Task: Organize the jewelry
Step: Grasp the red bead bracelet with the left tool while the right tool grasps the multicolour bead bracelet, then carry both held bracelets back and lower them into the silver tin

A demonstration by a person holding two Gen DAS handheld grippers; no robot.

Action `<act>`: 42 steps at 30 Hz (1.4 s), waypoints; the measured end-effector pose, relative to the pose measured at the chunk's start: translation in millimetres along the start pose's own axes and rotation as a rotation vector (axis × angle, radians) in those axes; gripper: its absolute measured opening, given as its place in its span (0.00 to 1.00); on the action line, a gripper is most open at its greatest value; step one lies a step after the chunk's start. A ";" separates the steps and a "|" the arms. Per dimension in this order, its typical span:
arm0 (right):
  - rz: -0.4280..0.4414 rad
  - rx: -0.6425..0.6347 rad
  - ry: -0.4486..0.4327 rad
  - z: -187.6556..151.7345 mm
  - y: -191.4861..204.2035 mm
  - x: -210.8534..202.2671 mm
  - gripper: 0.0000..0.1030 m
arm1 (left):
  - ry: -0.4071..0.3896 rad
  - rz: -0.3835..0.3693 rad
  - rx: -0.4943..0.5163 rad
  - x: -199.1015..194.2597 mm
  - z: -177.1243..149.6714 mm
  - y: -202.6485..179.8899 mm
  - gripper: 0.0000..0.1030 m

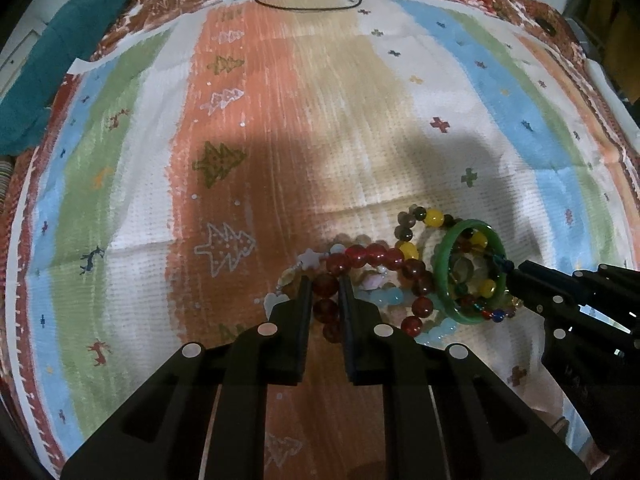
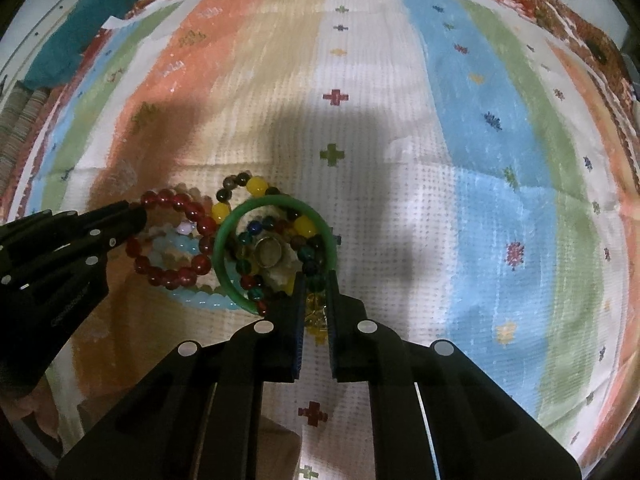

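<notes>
Left wrist view: the left hand-held gripper (image 1: 325, 284) has its fingers closed around the red bead bracelet (image 1: 374, 256), a dark red bead pinched between them, probably so that this one loop can be drawn clear of the tangle. The bracelet lies on the striped cloth (image 1: 280, 120) and overlaps a pale blue bead bracelet (image 1: 438, 330) and a string of yellow and brown beads (image 1: 432, 218).

In the right wrist view, the right hand-held gripper (image 2: 316, 280) is clamped at the near rim of the green bangle (image 2: 224, 256), with dark green beads (image 2: 318, 280) and small yellow ones (image 2: 316, 312) caught between its fingers; whether it grips the bangle itself or only the bead string, I cannot tell. Holding this side likely steadies the heap while the other hand pulls. A metal ring (image 2: 269, 251) lies inside the bangle.

All the jewelry sits in one overlapping pile, so sorting looks barely begun. At the cloth's far edge lie a black cable (image 1: 308, 2) and a teal fabric (image 1: 60, 52).
</notes>
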State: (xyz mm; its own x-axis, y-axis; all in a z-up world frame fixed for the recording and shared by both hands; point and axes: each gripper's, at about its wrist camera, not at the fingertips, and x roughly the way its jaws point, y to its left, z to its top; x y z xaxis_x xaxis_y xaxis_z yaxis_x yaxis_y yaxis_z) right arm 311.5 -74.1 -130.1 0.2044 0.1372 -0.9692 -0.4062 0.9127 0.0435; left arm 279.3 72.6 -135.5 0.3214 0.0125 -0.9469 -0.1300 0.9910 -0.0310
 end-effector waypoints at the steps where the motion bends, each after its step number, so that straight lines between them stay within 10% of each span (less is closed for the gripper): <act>1: 0.002 -0.003 -0.004 -0.5 0.2 -1.9 0.10 | -0.002 0.001 0.000 -2.1 -1.1 0.3 0.12; 42: 0.110 -0.088 -0.320 -42.9 17.9 -113.9 0.10 | -0.225 -0.086 -0.021 -128.4 -49.5 -19.9 0.12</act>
State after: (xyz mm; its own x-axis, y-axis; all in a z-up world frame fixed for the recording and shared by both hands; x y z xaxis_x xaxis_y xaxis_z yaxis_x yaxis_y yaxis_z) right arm 242.7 -89.9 -29.3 0.4186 0.3590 -0.8342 -0.5140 0.8509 0.1083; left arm 194.3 44.7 -29.1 0.5329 -0.0405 -0.8452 -0.1121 0.9867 -0.1179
